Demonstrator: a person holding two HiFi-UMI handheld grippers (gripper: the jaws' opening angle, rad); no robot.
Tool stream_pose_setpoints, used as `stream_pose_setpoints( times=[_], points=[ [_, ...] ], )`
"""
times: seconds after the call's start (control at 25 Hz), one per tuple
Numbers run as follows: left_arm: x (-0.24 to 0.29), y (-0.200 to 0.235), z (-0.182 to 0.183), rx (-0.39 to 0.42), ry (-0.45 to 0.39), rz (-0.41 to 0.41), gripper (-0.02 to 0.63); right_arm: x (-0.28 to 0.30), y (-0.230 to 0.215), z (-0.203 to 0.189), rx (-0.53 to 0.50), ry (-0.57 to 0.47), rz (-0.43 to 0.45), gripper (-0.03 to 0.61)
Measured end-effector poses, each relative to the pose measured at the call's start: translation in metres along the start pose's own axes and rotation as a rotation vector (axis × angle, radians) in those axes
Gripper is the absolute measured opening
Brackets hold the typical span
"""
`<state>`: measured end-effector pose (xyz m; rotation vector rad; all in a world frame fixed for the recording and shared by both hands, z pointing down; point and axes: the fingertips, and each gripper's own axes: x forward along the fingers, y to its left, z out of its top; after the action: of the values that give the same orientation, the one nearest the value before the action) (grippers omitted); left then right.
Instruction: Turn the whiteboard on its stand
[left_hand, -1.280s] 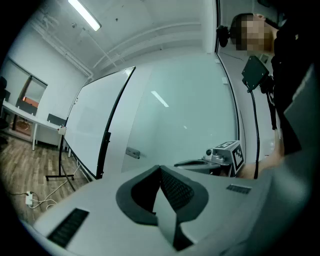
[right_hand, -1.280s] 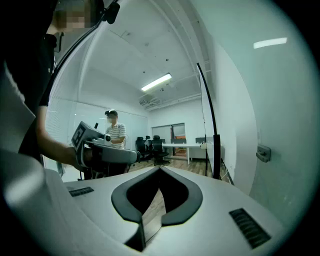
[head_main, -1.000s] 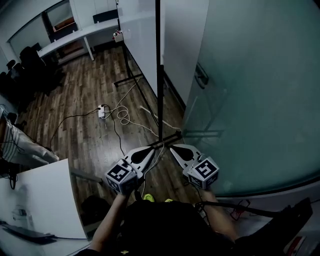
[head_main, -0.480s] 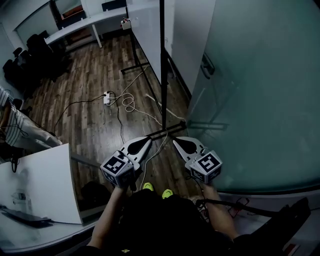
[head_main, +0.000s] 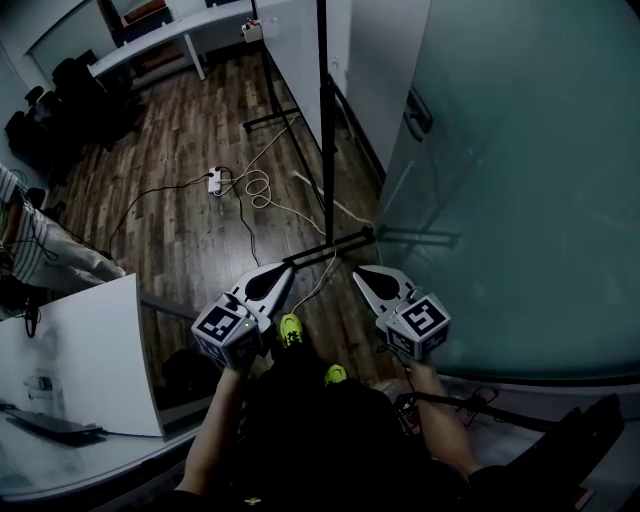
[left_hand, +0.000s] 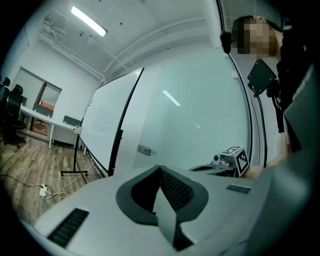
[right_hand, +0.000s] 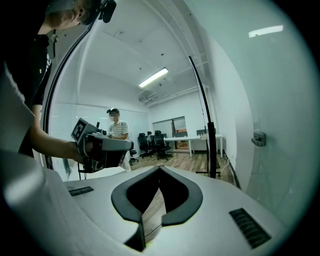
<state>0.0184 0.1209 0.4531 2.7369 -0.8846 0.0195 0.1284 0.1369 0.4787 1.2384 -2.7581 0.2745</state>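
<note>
1. The whiteboard (head_main: 295, 70) stands upright on its black stand (head_main: 324, 150) on the wooden floor (head_main: 170, 240), close beside a glass wall (head_main: 520, 180).
2. The left tongs (head_main: 290, 268) are closed and empty, short of the stand.
3. The right tongs (head_main: 358, 270) are also closed on nothing.
4. A power strip (head_main: 215, 181) lies left of the stand.

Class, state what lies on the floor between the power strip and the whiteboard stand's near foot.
A looped white cable, seen in the head view, between power strip and stand foot.
</note>
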Motion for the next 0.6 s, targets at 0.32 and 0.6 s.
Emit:
stream_pose_setpoints(
  times=[0.32, 0.6],
  points=[
    [0.014, 0.031, 0.009, 0.0, -0.015, -0.001, 0.012, 0.024, -0.015, 0.006, -0.017, -0.002, -0.009, -0.01],
    [0.039, 0.061, 0.036, 0.024, -0.033, -0.043, 0.012, 0.066, -0.027, 0.03, -0.047, 0.006, 0.008, -0.009]
  ],
)
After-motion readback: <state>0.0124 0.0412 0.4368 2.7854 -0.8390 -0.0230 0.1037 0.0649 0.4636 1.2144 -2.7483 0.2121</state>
